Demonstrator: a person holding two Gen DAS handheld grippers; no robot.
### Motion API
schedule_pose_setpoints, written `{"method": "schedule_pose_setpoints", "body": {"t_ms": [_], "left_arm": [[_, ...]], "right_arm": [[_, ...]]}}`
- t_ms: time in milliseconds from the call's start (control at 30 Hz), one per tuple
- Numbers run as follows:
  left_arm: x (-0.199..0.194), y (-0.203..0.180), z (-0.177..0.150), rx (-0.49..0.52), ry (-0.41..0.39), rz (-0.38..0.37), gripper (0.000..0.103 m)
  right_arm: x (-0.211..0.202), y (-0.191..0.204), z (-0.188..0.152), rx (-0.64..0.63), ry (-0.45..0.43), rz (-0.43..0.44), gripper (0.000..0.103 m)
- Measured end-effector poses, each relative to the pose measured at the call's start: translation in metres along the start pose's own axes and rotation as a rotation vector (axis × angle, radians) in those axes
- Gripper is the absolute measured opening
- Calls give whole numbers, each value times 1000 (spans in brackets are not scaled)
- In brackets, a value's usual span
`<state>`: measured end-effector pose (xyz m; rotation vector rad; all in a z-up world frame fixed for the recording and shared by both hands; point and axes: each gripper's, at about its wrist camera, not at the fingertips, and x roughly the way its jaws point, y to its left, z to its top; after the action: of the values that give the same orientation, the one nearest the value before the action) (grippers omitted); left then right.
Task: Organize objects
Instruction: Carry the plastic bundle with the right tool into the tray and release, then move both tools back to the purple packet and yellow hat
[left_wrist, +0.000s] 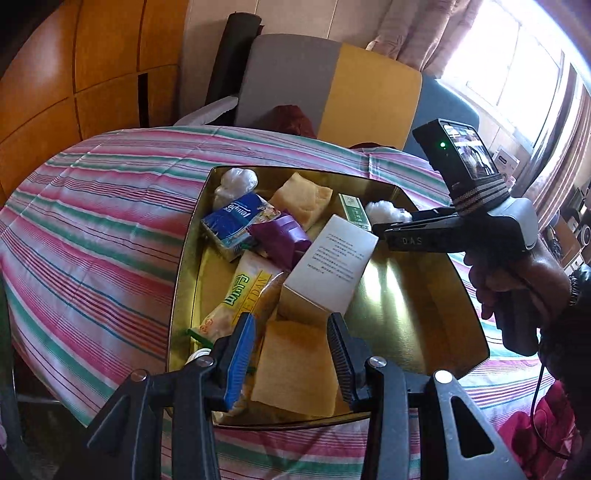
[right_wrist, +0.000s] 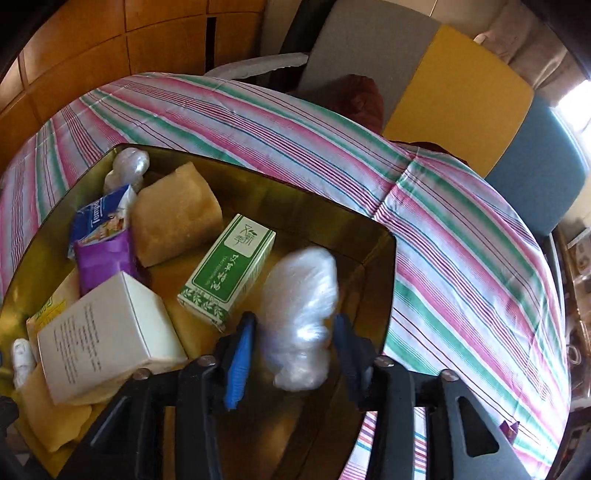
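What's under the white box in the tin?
The white box leans on a yellow snack packet and a tan sponge; the tin floor beneath it is hidden.

Gold, mirror-shiny tray. Cloth under it striped pink, green, white, thin dark lines. At 12 o'clock, chair back in grey, yellow, blue panels. Inside tray: green-and-white box, plain white box with small dark print, purple packet, blue packet, tan sponge.
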<state>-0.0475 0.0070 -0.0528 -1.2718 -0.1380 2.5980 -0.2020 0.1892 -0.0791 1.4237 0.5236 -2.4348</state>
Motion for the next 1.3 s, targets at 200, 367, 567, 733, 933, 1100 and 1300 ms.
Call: {"method": "schedule_pose_setpoints", "body": {"t_ms": [200, 367, 567, 733, 933, 1100, 1300], "left_arm": [[-1, -1, 0, 0, -4, 0, 41], [-5, -5, -1, 13, -13, 0, 41], [-13, -14, -1, 39, -28, 0, 41], [-19, -23, -3, 66, -33, 0, 41], [-24, -38, -5, 107, -39, 0, 41], [-25, -54, -5, 151, -37, -4, 41], [-25, -78, -4, 219, -35, -11, 41]], "right_arm": [[-4, -3, -3, 9, -23, 6, 60], [-24, -12, -10, 37, -73, 28, 71], [-58, -25, -29, 112, -127, 71, 87], [-81, -35, -50, 145, -161, 69, 92], [-102, -59, -85, 177, -169, 33, 94], [-112, -105, -118, 248, -148, -46, 95], [-124, -187, -162, 438, -143, -164, 98]]}}
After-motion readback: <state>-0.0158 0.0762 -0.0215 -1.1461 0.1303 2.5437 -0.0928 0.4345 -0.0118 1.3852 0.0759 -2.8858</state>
